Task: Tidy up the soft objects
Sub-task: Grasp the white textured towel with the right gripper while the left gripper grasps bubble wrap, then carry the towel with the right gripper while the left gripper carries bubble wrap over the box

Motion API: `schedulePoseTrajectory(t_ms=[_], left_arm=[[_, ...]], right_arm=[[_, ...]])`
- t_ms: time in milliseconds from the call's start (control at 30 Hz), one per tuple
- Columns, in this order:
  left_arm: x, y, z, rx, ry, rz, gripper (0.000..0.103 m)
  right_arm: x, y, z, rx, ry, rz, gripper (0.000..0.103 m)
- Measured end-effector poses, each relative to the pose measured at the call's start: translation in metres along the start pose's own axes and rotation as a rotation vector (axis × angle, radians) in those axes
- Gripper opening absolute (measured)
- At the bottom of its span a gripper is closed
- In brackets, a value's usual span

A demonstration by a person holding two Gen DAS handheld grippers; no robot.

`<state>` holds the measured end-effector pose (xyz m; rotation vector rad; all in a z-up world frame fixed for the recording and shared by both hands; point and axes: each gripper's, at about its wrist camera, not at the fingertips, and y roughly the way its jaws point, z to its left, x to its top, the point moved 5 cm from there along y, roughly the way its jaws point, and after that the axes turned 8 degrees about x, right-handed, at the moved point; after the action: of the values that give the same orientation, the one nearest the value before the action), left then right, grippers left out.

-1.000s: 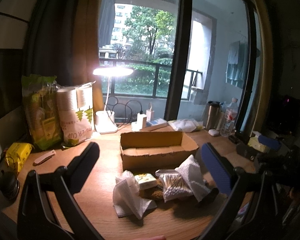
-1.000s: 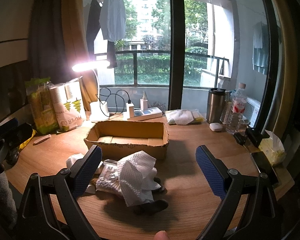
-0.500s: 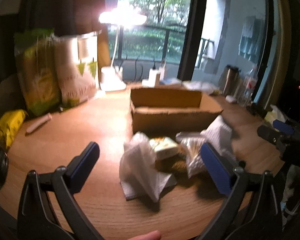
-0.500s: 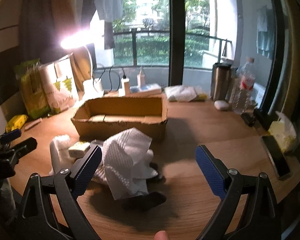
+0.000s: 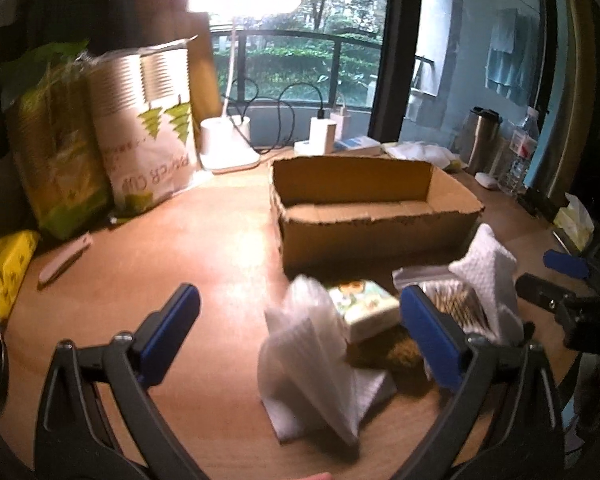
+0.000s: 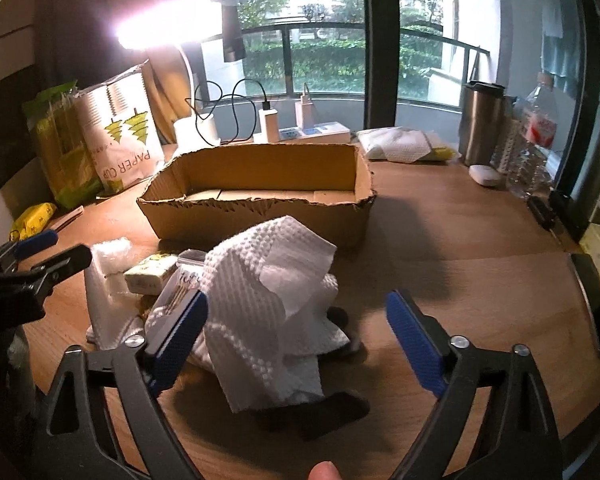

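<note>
A pile of soft items lies on the wooden table in front of an empty cardboard box [image 5: 372,216] [image 6: 256,208]. The pile holds a white plastic bag [image 5: 312,356] [image 6: 108,300], a small tissue pack [image 5: 364,308] [image 6: 150,276], a clear bag of cotton swabs [image 5: 452,304] and a crumpled white paper towel [image 6: 268,312] [image 5: 488,280]. My left gripper [image 5: 300,340] is open, just above the plastic bag. My right gripper [image 6: 296,336] is open, close over the paper towel. Each gripper shows in the other's view, at the right edge [image 5: 560,284] and the left edge [image 6: 36,256].
Paper cup packs [image 5: 148,128] and a green bag [image 5: 56,152] stand back left beside a lit desk lamp [image 5: 228,148]. A power strip with chargers [image 6: 312,132], a steel tumbler [image 6: 480,124], a water bottle [image 6: 536,140] and a tissue pack [image 6: 404,144] line the window side.
Both grippers have moved forward and down toward the pile, which looks larger and nearer now. Both stay open. The pile has not moved.
</note>
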<state>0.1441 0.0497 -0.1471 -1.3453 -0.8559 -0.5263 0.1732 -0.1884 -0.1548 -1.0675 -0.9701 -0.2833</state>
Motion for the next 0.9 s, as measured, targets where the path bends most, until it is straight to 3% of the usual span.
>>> schedulePoseTrajectory(t_ms=[167,333,500,633,767,900], left_arm=[[0.002,0.020,-0.009,-0.031,0.061,0.037,0.087],[-0.001,0.037,-0.017,-0.051,0.094,0.094,0.062],[-0.001,0.049,-0.016,-0.088,0.094,0.164,0.052],[-0.002,0.052,-0.015,-0.119,0.079,0.206,0.034],[-0.001,0.051,-0.015,-0.145,0.091,0.239,0.031],[0.003,0.047,-0.007,-0.175,0.045,0.242,0.027]], right_arm=[[0.005,0.014,0.005,0.044,-0.006,0.010,0.091],[0.009,0.028,0.007,0.065,-0.009,0.035,0.085],[0.012,0.040,0.009,0.087,-0.007,0.044,0.076],[0.012,0.045,0.011,0.111,-0.018,0.058,0.057],[0.012,0.046,0.012,0.122,-0.028,0.063,0.035],[0.015,0.041,0.011,0.123,-0.030,0.042,0.020]])
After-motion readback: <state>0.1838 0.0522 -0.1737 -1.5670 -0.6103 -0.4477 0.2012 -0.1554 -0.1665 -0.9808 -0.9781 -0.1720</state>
